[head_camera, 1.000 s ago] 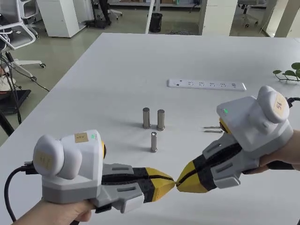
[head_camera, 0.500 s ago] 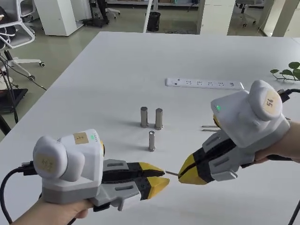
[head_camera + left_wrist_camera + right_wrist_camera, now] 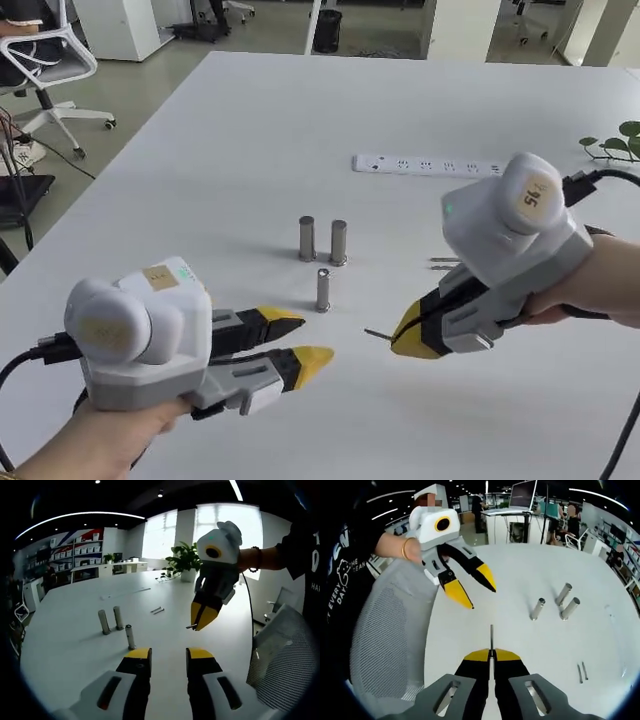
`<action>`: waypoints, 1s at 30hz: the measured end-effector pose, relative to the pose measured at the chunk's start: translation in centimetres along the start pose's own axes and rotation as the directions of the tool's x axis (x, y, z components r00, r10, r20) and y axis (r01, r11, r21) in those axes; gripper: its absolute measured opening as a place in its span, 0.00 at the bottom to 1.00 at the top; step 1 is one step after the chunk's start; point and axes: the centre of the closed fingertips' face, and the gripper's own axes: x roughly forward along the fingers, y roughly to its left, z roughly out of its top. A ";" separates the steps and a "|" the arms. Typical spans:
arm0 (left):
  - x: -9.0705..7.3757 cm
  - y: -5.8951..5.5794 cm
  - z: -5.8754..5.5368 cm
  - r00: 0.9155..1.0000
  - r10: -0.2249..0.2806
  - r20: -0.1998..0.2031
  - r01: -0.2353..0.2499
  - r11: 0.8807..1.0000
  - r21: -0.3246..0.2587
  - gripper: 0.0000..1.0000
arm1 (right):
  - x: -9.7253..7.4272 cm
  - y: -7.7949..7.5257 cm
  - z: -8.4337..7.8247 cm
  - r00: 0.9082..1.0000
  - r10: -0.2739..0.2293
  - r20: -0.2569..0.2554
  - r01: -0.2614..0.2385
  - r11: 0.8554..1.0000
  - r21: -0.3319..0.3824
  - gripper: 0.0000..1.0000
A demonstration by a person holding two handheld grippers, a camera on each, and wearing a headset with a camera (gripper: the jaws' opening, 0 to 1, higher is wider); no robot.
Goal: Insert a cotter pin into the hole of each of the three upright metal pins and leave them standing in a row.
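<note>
Handing off looks done: a second ago the two sets of tips were nose to nose, now they're well apart. The right gripper [image 3: 402, 340] is clenched on one cotter pin [image 3: 378, 334]. The pin's free end pokes straight out of the tips toward the left. The right gripper view shows it thin and centred along the closed jaws. The left gripper [image 3: 310, 336] has let go and backed off to the front-left of the table [image 3: 250, 130], jaws spread with nothing between them.

Three metal pins [image 3: 323, 290] all stand upright between and beyond the grippers. Two are side by side at the back, just apart. The third is alone in front, so it's a triangle, not a row. Their holes are too small to make out, and I can't tell whether any is pinned. Two spare cotter pins [image 3: 445, 263] lie flat on the table right of the group, partly behind the right gripper.

My read:
- The regrip is finished. The pin is held by one end with usable length exposed.
- Insertion hasn't started, so call it 0 of 3.
- The front metal pin is the nearest target for the right gripper.
- The left is free to steady it. These pins are free-standing and a sideways push from the cotter tip could topple one.
- The front pin still has to be lined up with the back two.
</note>
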 end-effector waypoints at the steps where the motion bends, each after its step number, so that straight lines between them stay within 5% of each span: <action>1: 0.2 0.4 0.0 1.000 0.010 -0.005 -0.010 1.000 0.001 0.26 | 0.1 -0.3 0.0 1.000 -0.008 -0.003 0.008 1.000 0.029 0.00; 6: 0.9 2.0 0.1 0.998 0.057 -0.016 -0.057 0.998 0.014 0.26 | 0.5 -1.3 0.0 0.999 -0.029 -0.025 0.029 0.999 0.020 0.00; 16: 2.7 5.4 -0.3 0.990 0.135 -0.047 -0.133 0.990 0.040 0.25 | 1.1 -4.3 0.4 0.997 -0.048 -0.062 0.056 0.990 0.129 0.00; 30: 5.7 7.0 -1.0 0.988 0.132 -0.074 -0.129 0.991 0.045 0.23 | 2.5 -6.0 0.2 0.988 -0.049 -0.145 0.073 0.984 0.161 0.00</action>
